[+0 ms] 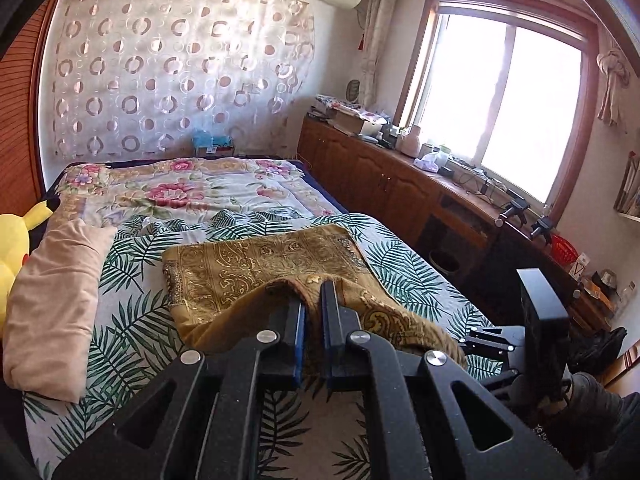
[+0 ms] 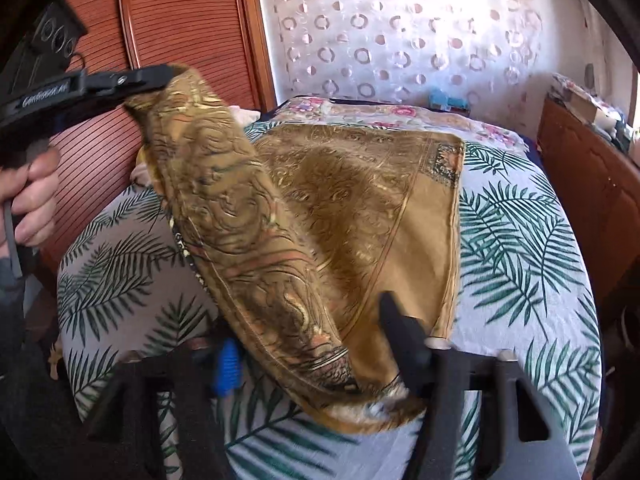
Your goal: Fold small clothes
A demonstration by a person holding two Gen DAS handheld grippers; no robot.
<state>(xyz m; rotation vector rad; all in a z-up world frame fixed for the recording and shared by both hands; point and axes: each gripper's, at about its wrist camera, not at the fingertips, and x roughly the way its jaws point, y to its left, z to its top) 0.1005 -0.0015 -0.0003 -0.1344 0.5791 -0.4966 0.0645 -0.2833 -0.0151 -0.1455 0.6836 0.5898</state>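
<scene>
A gold paisley cloth (image 1: 264, 264) lies on the palm-leaf bedsheet (image 1: 132, 312). My left gripper (image 1: 313, 288) is shut on one near corner of the cloth and holds it lifted; it also shows in the right wrist view (image 2: 160, 76) at the upper left, pinching the cloth (image 2: 360, 200). My right gripper (image 2: 308, 336) has its jaws wide apart with the cloth's near edge draped between them, its blue pad (image 2: 228, 364) at the left. The right gripper shows in the left wrist view (image 1: 536, 320) at the right edge.
A beige pillow (image 1: 52, 304) and a yellow plush toy (image 1: 16, 240) lie at the bed's left. A floral quilt (image 1: 192, 188) covers the far end. A wooden cabinet (image 1: 400, 188) with clutter runs under the window on the right. A wooden wardrobe (image 2: 180, 20) stands left.
</scene>
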